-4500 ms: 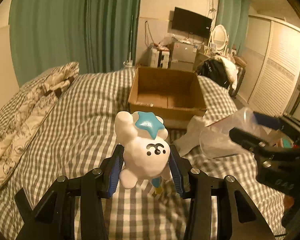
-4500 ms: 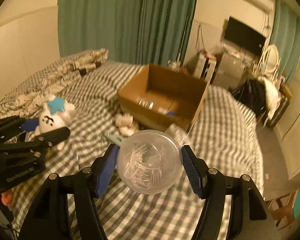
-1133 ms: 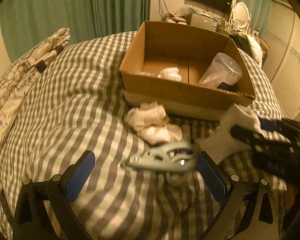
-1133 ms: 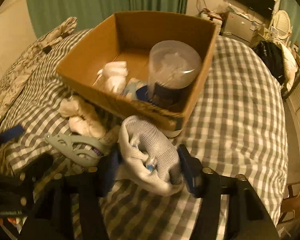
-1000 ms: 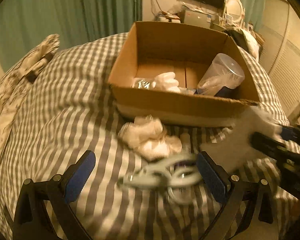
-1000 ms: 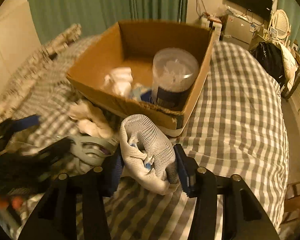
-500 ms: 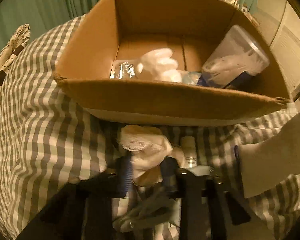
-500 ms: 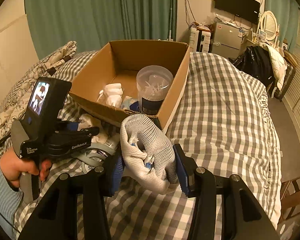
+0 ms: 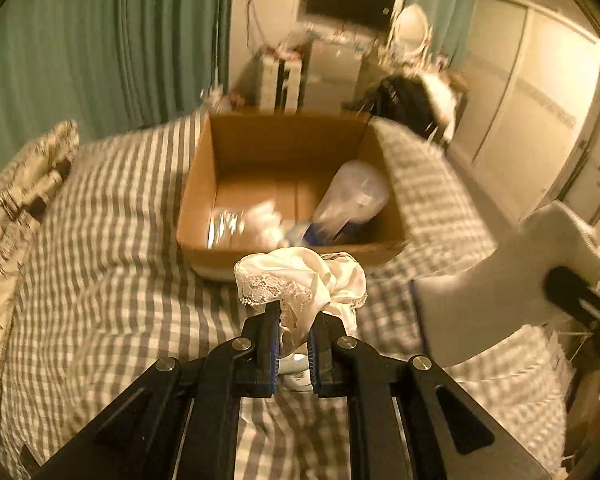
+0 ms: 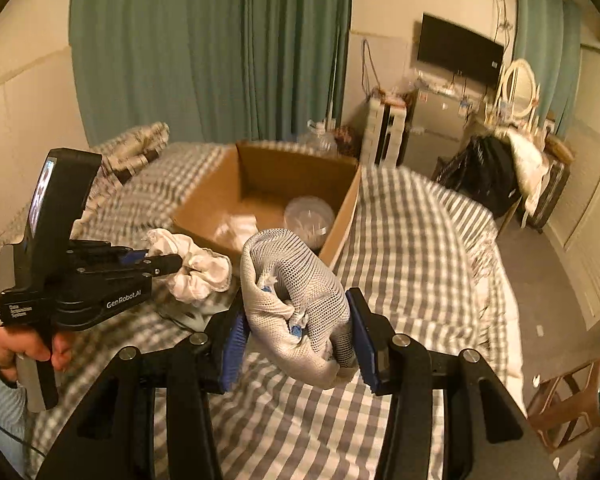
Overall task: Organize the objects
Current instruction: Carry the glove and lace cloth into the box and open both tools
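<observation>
Cargo fills both hands: our left tongs pinch a crumpled cream lace-trimmed cloth, and our right tongs pinch a white mesh bundle, both held above the grey-checked bed just short of the open brown cardboard box. Inside we see a clear plastic tub and pale soft items. We judge the drop goes best if we carry each load well over the near wall, aim for bare floor left of the tub, and spread the tongs low so nothing snags.
</observation>
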Demonstrator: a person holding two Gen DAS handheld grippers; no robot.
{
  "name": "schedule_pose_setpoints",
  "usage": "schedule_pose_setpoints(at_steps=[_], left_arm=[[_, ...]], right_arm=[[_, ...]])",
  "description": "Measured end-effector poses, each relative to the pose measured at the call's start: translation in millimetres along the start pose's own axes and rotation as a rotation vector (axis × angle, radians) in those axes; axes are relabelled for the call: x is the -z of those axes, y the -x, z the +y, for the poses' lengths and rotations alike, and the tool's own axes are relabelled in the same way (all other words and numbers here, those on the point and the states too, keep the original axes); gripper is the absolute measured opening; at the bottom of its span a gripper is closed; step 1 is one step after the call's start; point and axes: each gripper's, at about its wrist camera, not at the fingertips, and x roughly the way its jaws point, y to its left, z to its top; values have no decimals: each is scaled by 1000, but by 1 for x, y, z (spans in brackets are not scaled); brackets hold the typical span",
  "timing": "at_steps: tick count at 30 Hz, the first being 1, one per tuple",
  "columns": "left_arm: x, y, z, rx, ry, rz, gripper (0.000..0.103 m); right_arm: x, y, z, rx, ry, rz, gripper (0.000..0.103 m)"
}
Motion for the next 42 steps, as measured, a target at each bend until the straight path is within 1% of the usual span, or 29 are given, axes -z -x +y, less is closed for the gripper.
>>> schedule_pose_setpoints(at_steps=[5,7,11,14,17,20,23,25,28,31,37,42], left_arm=[[-21,60,-6,12,-13,-117,11],[-25,78,-8,18,-7,-153,11],[-36,111,-8,5,-9,-230,11],[-44,120,-4,-14,-11,-272,11],[-54,125,-2,-62,-17,-325,11],[-65,121,2,-73,-18,-335,11],[-79,104,5,-106,-30,-340,11],[-86,91,6,-112,-35,-334,11],[-100,63,9,-118,-33,-313,11],[-113,27,14,-112,-18,-286,11],[-122,-36,27,-110,8,-237,11],[-122,-77,37,-121,11,-195,11]], right_arm=[[-18,50,18,23,37,-87,46],[-27,71,26,33,54,-130,46],[-43,97,40,41,84,-197,46],[-58,107,46,39,93,-248,46],[-72,108,49,50,86,-303,46],[-87,97,46,35,73,-328,46],[-103,77,44,29,70,-336,46],[-113,59,38,10,58,-328,46],[-124,29,34,15,56,-311,46],[-134,-7,30,25,59,-289,46],[-145,-81,7,26,46,-233,45],[-143,-134,-4,15,31,-187,45]])
